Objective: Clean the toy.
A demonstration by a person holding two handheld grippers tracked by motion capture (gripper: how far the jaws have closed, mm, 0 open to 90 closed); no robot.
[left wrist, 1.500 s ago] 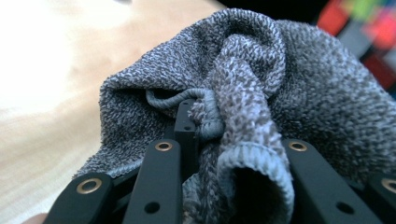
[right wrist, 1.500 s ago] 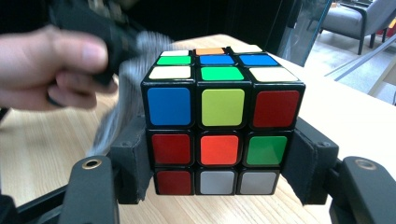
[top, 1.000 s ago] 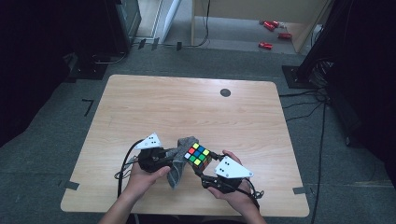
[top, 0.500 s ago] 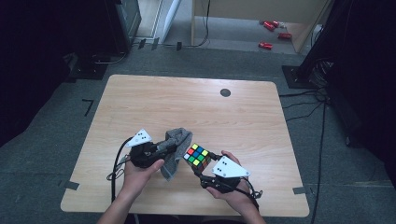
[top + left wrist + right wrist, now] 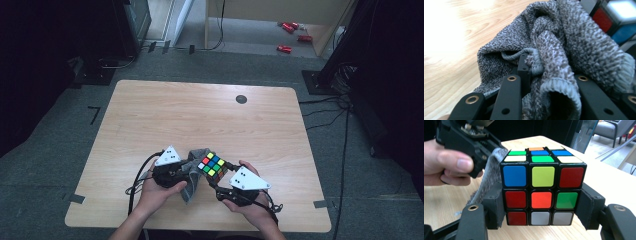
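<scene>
Cube [image 5: 543, 187], black-framed with mixed colour tiles, sits pinched between the right gripper's [image 5: 541, 207] pads just above the desk's [image 5: 200, 120] near edge. Beside it, touching its side, a grey knitted cloth [image 5: 564, 50] is bunched in the left gripper [image 5: 176, 169], whose jaws are clamped on its hem. Pale wood stretches beyond, a dark round disc [image 5: 241, 99] near its far edge, then grey carpet [image 5: 50, 145] and red objects [image 5: 292, 30] on the floor.

A wooden table [image 5: 200, 120] bears a black disc [image 5: 241, 99]; red objects [image 5: 292, 37] lie on the floor beyond.
</scene>
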